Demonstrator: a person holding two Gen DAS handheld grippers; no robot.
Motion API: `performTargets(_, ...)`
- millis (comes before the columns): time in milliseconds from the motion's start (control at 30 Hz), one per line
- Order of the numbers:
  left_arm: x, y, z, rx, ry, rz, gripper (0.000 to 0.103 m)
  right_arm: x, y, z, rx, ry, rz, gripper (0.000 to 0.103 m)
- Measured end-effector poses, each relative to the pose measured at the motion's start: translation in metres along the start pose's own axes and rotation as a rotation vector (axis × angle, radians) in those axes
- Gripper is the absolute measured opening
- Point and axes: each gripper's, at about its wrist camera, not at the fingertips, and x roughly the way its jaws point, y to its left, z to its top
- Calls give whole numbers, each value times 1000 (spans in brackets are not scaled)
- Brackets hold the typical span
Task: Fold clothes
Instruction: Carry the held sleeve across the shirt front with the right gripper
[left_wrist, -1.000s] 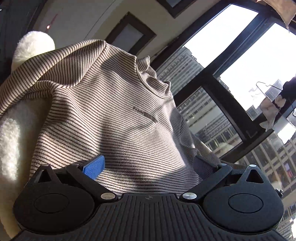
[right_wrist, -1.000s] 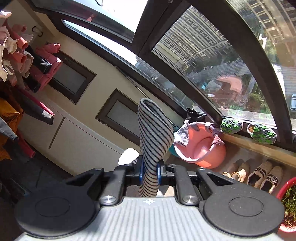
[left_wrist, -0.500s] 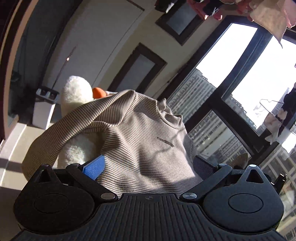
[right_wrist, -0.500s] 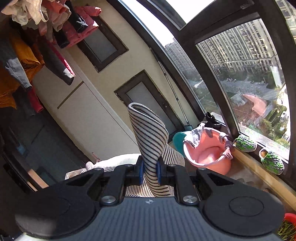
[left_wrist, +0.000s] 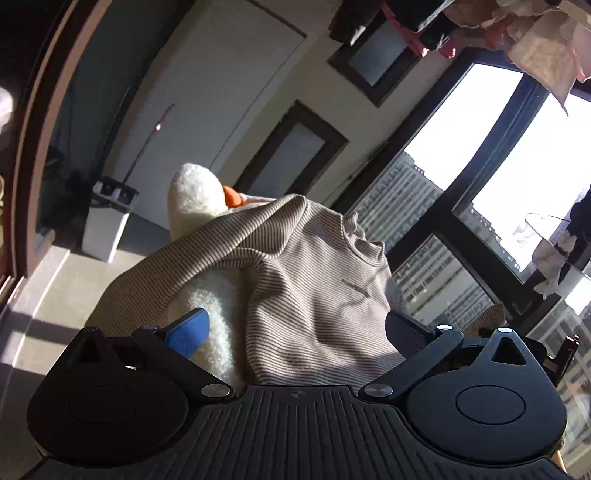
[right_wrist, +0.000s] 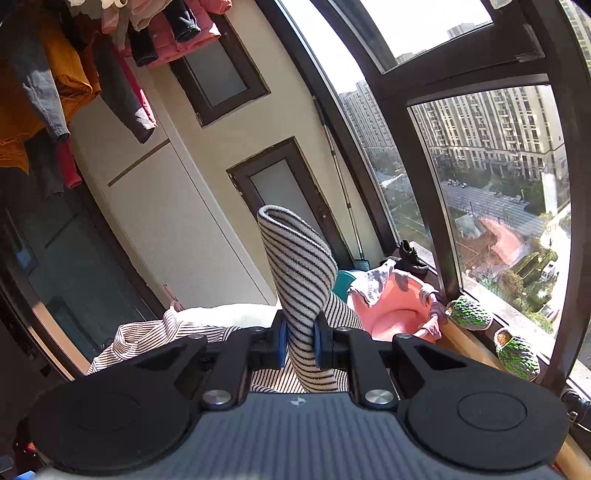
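Observation:
A beige, thin-striped top (left_wrist: 314, 295) with a small chest logo lies draped over a white plush duck (left_wrist: 195, 195) with an orange beak. My left gripper (left_wrist: 295, 332) is open, its jaws wide apart on either side of the top's lower part, with the blue pad (left_wrist: 188, 332) against the plush. My right gripper (right_wrist: 300, 339) is shut on a fold of the striped fabric (right_wrist: 299, 266), which stands up in a loop above the jaws. More of the striped top (right_wrist: 147, 336) lies below and to the left.
Clothes hang overhead (right_wrist: 74, 74). A pink basin (right_wrist: 395, 306) with a cloth, green slippers (right_wrist: 469, 314) and a black shoe sit on the window ledge. Large windows (left_wrist: 480, 166) run along the right. A white bin (left_wrist: 107, 229) stands by the far wall.
Both wrist views have swung and pulled back: the top and plush look smaller and lower in the left view. The right gripper has kept its hold on the striped fold.

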Motion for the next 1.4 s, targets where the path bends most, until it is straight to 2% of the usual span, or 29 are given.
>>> performTargets(267,-20,-28,4,12,-42,-104,103,-48,22,36,-76,-127,0,13)
performTargets(367,-23,-44,5,13,-37,-152,103,-64,32,49,-99,-160,21,13)
performTargets(467,-20,-65,4,19,-12,-159,103,-71,38,55,-99,-167,42,13)
performTargets(600,-11,-100,3,22,45,-101,103,-71,42,64,-72,-158,74,13)
performTargets(700,-4,-128,-5,140,48,-8,103,-65,50,68,-94,-151,83,13)
performTargets(833,7,-136,-20,253,79,130,103,-45,70,70,-57,-119,93,13)
performTargets(900,12,-129,-17,245,126,152,103,-34,82,71,-35,-100,102,13)
performTargets(1000,13,-119,-9,232,147,136,103,-22,111,72,-27,-77,142,13)
performTargets(1233,11,-95,12,241,128,90,103,-20,186,61,-152,-102,194,13)
performTargets(1400,12,-79,18,224,146,78,103,-5,231,45,-219,-62,249,13)
